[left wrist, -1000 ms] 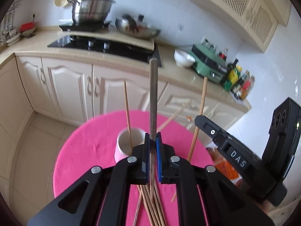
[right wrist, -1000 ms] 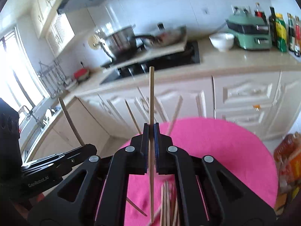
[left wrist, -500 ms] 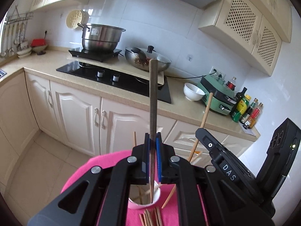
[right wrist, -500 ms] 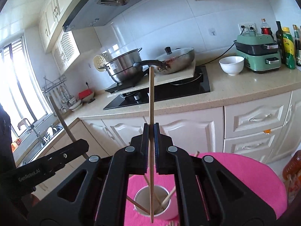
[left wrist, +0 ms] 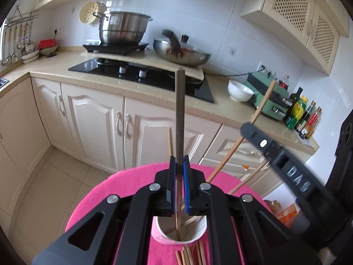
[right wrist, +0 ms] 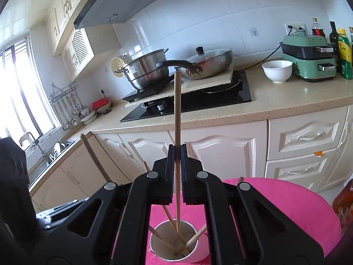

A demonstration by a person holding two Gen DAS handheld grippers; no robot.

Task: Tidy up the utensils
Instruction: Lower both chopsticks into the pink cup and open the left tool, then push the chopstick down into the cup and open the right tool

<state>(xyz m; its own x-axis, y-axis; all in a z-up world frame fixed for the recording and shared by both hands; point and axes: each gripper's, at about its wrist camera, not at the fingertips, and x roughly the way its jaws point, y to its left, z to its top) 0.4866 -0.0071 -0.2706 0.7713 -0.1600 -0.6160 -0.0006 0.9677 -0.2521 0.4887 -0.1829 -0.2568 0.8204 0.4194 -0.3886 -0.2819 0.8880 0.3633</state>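
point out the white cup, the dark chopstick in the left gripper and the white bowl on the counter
white cup (right wrist: 199,256), right wrist view, on its outer wall
dark chopstick (left wrist: 180,114), left wrist view, mid shaft above the jaws
white bowl (right wrist: 277,71), right wrist view, on its side

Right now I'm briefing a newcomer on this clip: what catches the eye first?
Two black grippers, each clamped on an upright chopstick: the left gripper holds a dark chopstick, the right gripper a pale chopstick. Both tips dip into a white cup on the bright pink tablecloth.
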